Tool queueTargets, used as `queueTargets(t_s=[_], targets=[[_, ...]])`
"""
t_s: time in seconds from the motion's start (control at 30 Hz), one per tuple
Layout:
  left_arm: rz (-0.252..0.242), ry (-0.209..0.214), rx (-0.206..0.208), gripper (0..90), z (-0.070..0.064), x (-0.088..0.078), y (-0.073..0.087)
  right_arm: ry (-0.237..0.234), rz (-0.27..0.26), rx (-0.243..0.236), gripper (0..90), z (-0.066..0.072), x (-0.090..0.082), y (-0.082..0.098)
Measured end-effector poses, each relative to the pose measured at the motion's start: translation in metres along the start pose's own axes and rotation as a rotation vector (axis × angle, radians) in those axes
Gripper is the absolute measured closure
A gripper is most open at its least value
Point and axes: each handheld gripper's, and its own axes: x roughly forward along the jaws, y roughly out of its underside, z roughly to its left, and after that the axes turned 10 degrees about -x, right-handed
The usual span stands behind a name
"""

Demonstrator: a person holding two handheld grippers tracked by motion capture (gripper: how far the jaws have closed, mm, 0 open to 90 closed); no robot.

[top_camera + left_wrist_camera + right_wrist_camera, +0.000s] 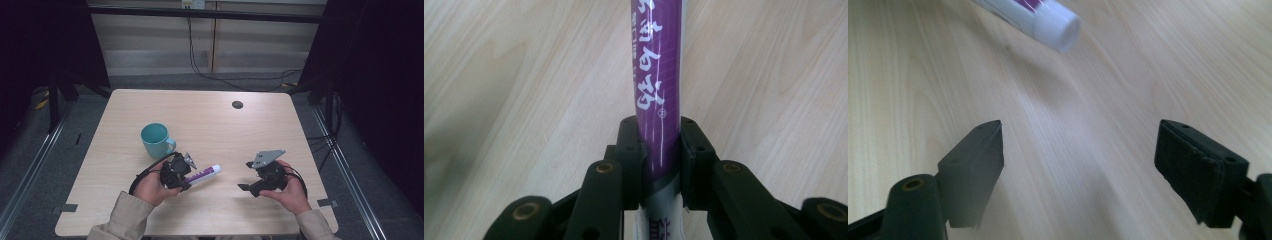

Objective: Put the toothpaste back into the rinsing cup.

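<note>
While clamped in left tool (659,150), toothpaste tube (658,75), seemingly above table (210,115).

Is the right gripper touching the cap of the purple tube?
Apart. In the right gripper view the right gripper has open jaws with bare table between them, and the white cap of the tube lies beyond them.

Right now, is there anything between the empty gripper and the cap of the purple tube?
No. Between the right gripper and the tube's white cap there is just bare wooden table, as the right gripper view shows. The high view shows the same gap.
</note>
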Motion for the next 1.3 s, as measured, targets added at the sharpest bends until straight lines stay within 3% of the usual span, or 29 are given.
queueTargets(t_s=[0.03, 0.23, 0.7, 0.87, 0.9, 1.13, 1.23, 1.3], targets=[[0.006, -0.001, 0.007, 74.8, -0.001, -0.001, -0.003, -0.013, -0.005, -0.03, 21.4, 0.001, 0.001, -0.009], [-0.011, 0.004, 0.041, 74.8, -0.011, -0.001, -0.016, -0.037, -0.018, -0.104, 23.1, 0.004, 0.001, -0.032], [-0.028, 0.055, 0.105, 74.8, -0.028, 0.002, -0.035, -0.055, 0.004, -0.207, 26.4, 0.008, 0.02, -0.048], [-0.046, 0.086, 0.109, 74.8, -0.031, -0.001, -0.039, -0.079, 0.039, -0.261, 35.1, 0.011, 0.03, -0.049], [-0.04, 0.086, 0.12, 74.7, -0.032, -0.001, -0.039, -0.068, 0.039, -0.268, 42.3, 0.011, 0.03, -0.048], [-0.026, 0.073, 0.145, 74.7, -0.037, -0.007, -0.042, -0.082, 0.064, -0.263, 48.2, 0.013, 0.026, -0.048], [-0.021, 0.066, 0.171, 74.6, -0.039, -0.012, -0.044, -0.099, 0.08, -0.254, 53.3, 0.016, 0.024, -0.049], [-0.044, 0.065, 0.178, 72.6, -0.04, -0.015, -0.046, -0.131, 0.094, -0.242, 61.1, 0.016, 0.024, -0.05]])
